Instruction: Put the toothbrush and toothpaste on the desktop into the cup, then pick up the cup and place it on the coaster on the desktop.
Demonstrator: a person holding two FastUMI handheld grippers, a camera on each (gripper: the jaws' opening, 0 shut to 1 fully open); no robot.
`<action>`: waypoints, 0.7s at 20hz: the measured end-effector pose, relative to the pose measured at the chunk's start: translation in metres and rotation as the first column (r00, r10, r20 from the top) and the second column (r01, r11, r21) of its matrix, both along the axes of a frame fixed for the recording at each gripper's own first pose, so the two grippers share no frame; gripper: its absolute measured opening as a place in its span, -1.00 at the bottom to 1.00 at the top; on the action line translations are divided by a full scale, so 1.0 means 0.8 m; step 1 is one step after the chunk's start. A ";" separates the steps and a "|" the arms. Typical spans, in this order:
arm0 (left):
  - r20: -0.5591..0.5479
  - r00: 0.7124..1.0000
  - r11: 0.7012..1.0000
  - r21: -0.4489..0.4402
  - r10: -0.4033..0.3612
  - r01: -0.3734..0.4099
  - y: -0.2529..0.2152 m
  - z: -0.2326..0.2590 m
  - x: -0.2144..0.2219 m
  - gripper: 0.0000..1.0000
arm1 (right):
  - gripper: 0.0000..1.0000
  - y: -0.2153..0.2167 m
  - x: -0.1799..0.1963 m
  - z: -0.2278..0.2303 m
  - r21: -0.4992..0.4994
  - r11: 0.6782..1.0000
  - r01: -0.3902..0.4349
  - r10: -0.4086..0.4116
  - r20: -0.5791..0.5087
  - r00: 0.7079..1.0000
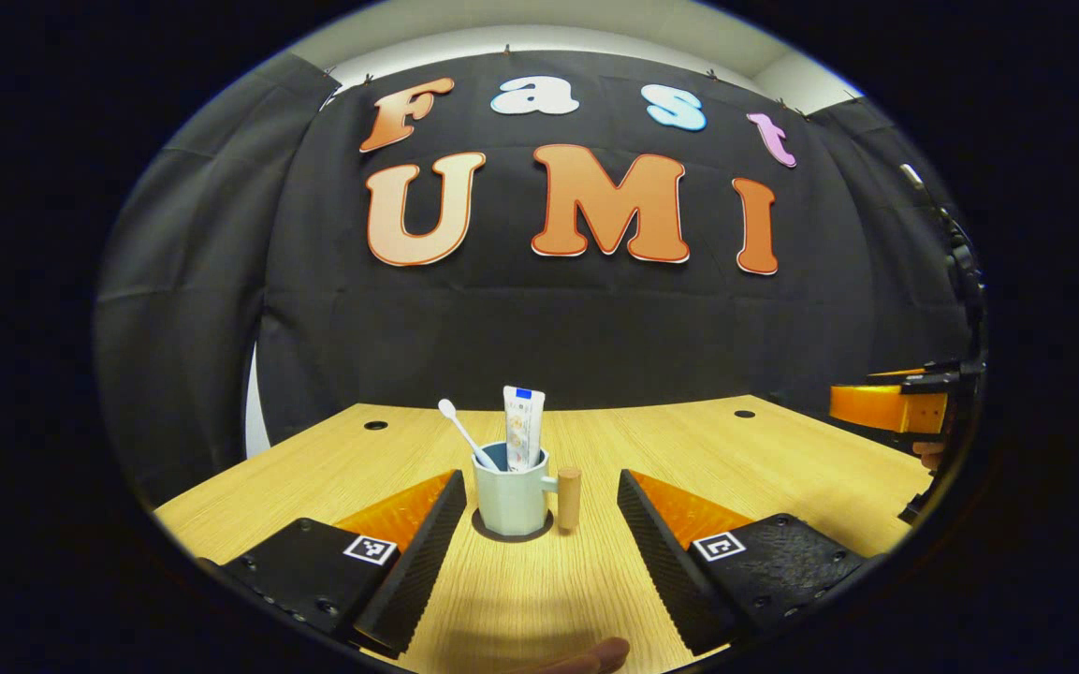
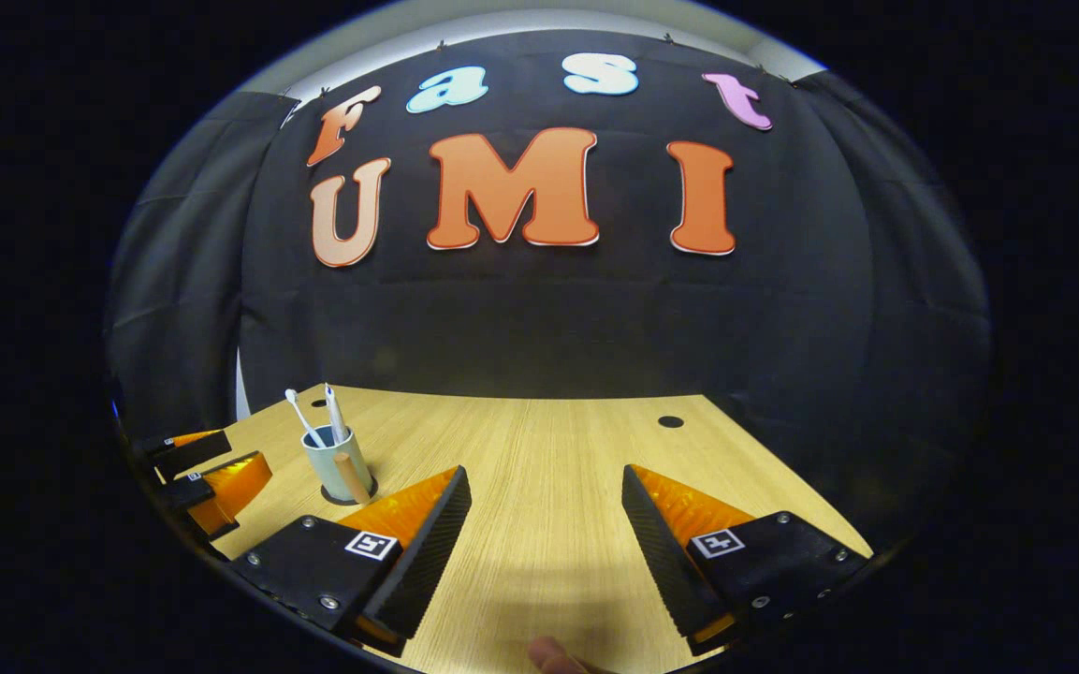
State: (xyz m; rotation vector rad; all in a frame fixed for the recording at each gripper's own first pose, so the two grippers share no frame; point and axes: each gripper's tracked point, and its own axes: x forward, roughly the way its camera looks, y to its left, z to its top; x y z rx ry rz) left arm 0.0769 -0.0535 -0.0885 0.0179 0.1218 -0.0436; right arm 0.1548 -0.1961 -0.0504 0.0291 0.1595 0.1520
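A: Cup [image 1: 511,499] position?
B: On dark coaster [image 1: 512,535], mostly hidden, toward desk [image 1: 782,468] far-left corner; toothbrush [image 1: 464,434], toothpaste [image 1: 523,427] upright inside.
A: Grippers?
B: Left gripper [image 1: 539,543], right gripper [image 2: 544,548] spread wide, holding nothing; cup handle [image 1: 569,498] apart from both

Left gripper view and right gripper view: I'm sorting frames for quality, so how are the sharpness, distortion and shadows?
Left gripper view: cup, toothbrush and toothpaste look sharp; fisheye bends the desktop edges; a soft shadow lies between the open left gripper fingers. Right gripper view: the cup is small and tilted by distortion near the edge; a similar shadow lies before the open right gripper.
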 end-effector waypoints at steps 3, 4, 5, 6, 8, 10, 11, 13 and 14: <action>0.032 0.999 0.999 0.018 0.036 -0.037 0.006 0.030 -0.013 0.97 | 0.96 -0.016 -0.026 0.020 -0.011 1.000 0.015 -0.015 0.059 0.998; 0.040 0.998 0.999 0.011 0.044 -0.044 0.006 0.041 -0.015 0.97 | 0.96 -0.022 -0.033 0.028 -0.021 0.999 0.024 -0.022 0.077 0.997; 0.045 0.998 0.999 0.001 0.050 -0.050 0.009 0.050 -0.018 0.96 | 0.96 -0.025 -0.037 0.036 -0.032 0.999 0.027 -0.024 0.093 0.995; 0.051 0.997 0.998 -0.011 0.059 -0.059 0.012 0.061 -0.020 0.97 | 0.96 -0.025 -0.042 0.046 -0.036 0.999 0.029 -0.025 0.110 0.994; 0.067 0.994 0.996 -0.012 0.089 -0.088 0.022 0.079 -0.023 0.97 | 0.96 -0.026 -0.046 0.057 -0.034 0.999 0.032 -0.027 0.131 0.991; 0.068 0.993 0.996 -0.015 0.094 -0.093 0.026 0.087 -0.020 0.97 | 0.96 -0.026 -0.048 0.063 -0.031 0.999 0.031 -0.027 0.135 0.991; 0.065 0.994 0.996 -0.015 0.091 -0.091 0.025 0.091 -0.020 0.98 | 0.96 -0.024 -0.050 0.064 -0.029 0.999 0.028 -0.023 0.136 0.990; 0.073 0.993 0.995 -0.006 0.096 -0.096 0.028 0.098 -0.021 0.98 | 0.96 -0.022 -0.051 0.063 -0.028 0.999 0.026 -0.022 0.137 0.990; 0.075 0.993 0.996 -0.001 0.094 -0.094 0.026 0.100 -0.021 0.98 | 0.97 -0.022 -0.051 0.062 -0.031 0.999 0.027 -0.023 0.136 0.990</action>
